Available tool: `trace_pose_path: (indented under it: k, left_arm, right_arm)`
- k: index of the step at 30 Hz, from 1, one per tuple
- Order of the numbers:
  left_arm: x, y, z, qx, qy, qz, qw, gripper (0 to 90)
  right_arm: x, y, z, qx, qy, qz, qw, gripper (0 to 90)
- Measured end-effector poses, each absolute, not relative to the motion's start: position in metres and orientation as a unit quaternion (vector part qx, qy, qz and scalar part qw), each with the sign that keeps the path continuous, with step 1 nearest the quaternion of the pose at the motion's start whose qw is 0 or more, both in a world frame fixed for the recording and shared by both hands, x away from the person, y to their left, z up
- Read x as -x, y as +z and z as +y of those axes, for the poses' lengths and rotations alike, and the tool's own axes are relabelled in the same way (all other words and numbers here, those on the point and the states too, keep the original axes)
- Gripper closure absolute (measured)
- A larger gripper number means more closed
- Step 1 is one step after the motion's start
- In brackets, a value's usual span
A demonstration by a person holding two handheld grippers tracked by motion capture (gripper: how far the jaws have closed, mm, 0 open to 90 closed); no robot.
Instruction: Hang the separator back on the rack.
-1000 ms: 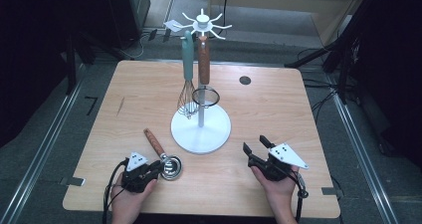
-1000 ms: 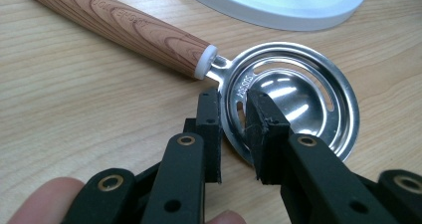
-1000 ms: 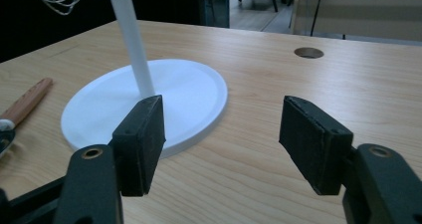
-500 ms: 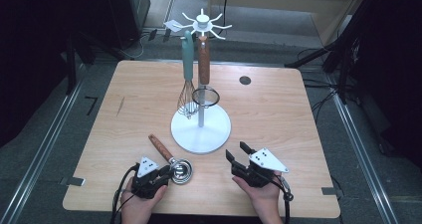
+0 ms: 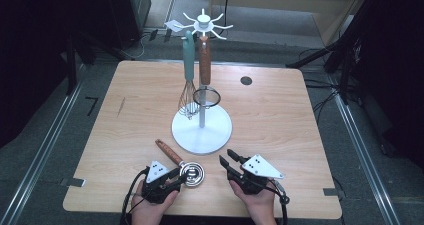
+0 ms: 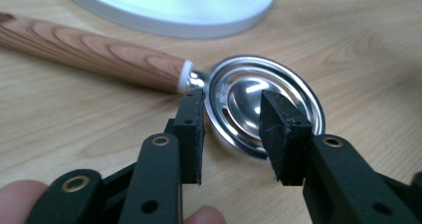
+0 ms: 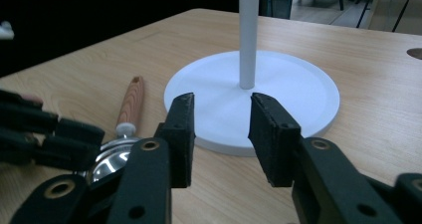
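Whisk (image 5: 187, 99) and strainer (image 5: 206, 96) hanging on white rack (image 5: 202, 130), wooden-handled skimmer (image 5: 192, 174) flat on table (image 5: 280, 120)

The shiny metal strainer (image 5: 192, 174) with a wooden handle lies flat on the table, near the front edge.

The right tool (image 7: 219, 134) hovers low over the tabletop (image 7: 378, 109), its jaws apart with nothing between them and just now closing. Beyond them stands the white stand base (image 7: 288, 89) with its pole. At left lies the wooden-handled strainer (image 7: 130, 99), the left tool (image 7: 45, 134) beside it
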State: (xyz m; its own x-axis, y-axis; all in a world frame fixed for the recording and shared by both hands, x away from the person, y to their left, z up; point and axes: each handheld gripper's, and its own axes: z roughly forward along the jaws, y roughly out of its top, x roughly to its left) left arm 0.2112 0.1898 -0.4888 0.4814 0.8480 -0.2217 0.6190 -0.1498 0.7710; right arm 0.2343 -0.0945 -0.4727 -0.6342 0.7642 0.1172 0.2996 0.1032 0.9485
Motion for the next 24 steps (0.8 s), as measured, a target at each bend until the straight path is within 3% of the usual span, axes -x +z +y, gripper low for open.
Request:
trace_pose_path:
  k: [4,10,14,19,24]
  left_arm:
    - [-0.213,-0.484,0.202,-0.735,0.136,0.495,0.443,60.5]
    - [-0.218,-0.477,0.223,-0.717,0.159,0.51,0.448,68.4]
    - [-0.223,-0.476,0.24,-0.705,0.175,0.525,0.444,70.1]
    - [-0.229,-0.477,0.263,-0.694,0.191,0.539,0.438,72.3]
    - [-0.235,-0.481,0.281,-0.693,0.198,0.549,0.423,72.2]
  right_arm:
    - [-0.231,-0.476,-0.084,-0.359,0.555,0.727,0.184,66.9]
    - [-0.23,-0.486,-0.061,-0.356,0.529,0.749,0.179,68.7]
    - [-0.232,-0.492,-0.048,-0.37,0.512,0.761,0.148,75.1]
    - [-0.235,-0.5,-0.036,-0.382,0.486,0.776,0.126,75.2]
    - [-0.232,-0.5,-0.029,-0.37,0.474,0.788,0.133,74.9]
